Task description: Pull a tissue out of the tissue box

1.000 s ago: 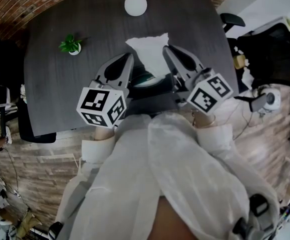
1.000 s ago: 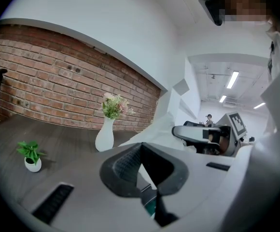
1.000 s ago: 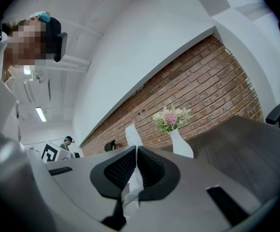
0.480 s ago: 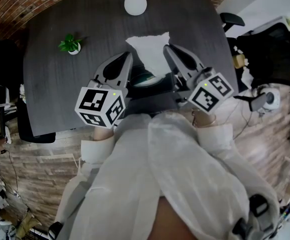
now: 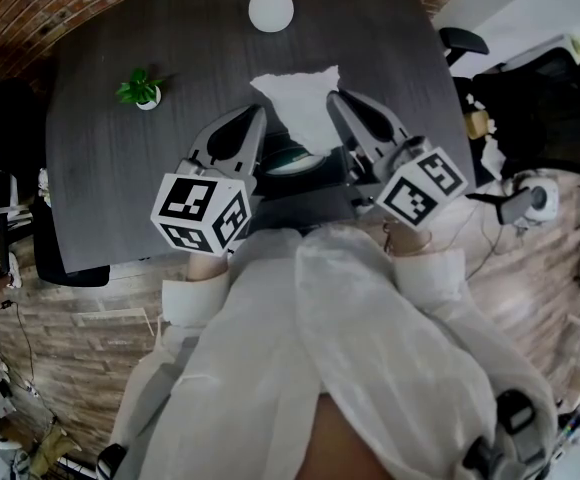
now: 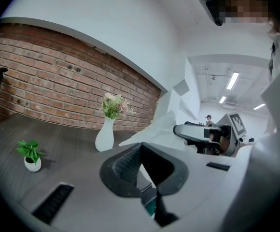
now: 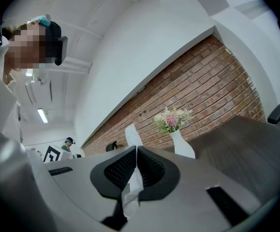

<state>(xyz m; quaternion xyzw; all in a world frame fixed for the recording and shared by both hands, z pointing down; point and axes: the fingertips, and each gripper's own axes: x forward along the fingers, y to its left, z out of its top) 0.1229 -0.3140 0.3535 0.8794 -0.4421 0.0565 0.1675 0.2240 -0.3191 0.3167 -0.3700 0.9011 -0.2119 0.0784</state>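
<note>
The dark desk [image 5: 110,188] fills the upper part of the head view, with the person's white sleeves [image 5: 370,368] below it, and nothing on it has shifted since the earlier frames. Both tools sit in the same places with the same tilt. The left hand-held gripper [image 5: 258,116] lies just left of the tissue box [image 5: 292,160]; its own view shows its jaws [image 6: 140,147] pressed together with nothing between them. The right hand-held gripper [image 5: 334,98] lies just right of the box, and its jaws [image 7: 136,150] are clamped on a strip of the tissue [image 7: 132,190]. The tissue [image 5: 300,96] stands up out of the box's top opening between the two grippers as a white, pointed sheet, its outline unchanged from a second ago. Farther back stand a white vase [image 5: 271,6] of flowers and, to the left, a small potted plant [image 5: 142,90], both well apart from the box.
</note>
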